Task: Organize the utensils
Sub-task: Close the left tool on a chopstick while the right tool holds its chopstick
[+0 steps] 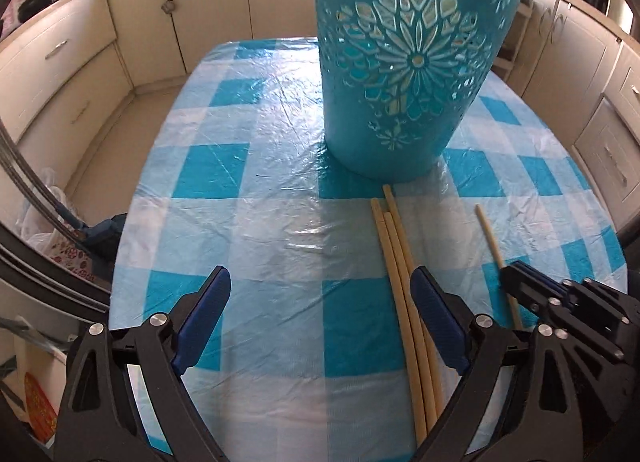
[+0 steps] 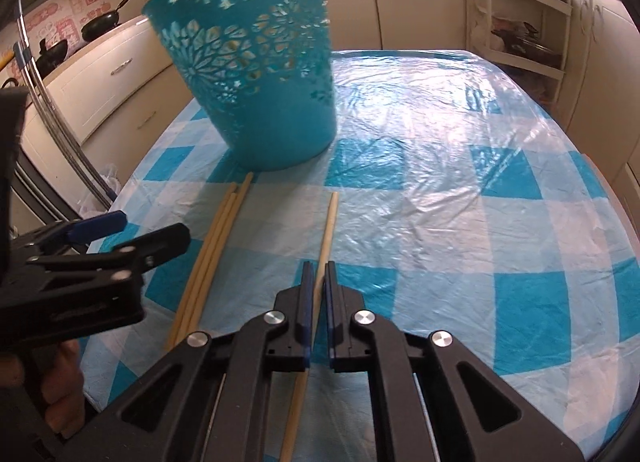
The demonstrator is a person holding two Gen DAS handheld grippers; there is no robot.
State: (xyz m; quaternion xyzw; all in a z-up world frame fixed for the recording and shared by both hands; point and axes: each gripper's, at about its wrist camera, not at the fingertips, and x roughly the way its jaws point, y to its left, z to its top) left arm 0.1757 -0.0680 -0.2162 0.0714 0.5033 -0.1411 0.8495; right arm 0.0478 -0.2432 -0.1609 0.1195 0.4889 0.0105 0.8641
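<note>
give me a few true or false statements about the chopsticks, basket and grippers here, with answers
1. The right gripper is shut on a single chopstick. True.
2. The left gripper has its jaws closed on the three chopsticks. False: its jaws are open and hold nothing.
3. The basket stands on the table. True.
4. All four chopsticks lie bunched together. False: three lie together, one lies apart.
5. The basket is red. False: it is teal.
</note>
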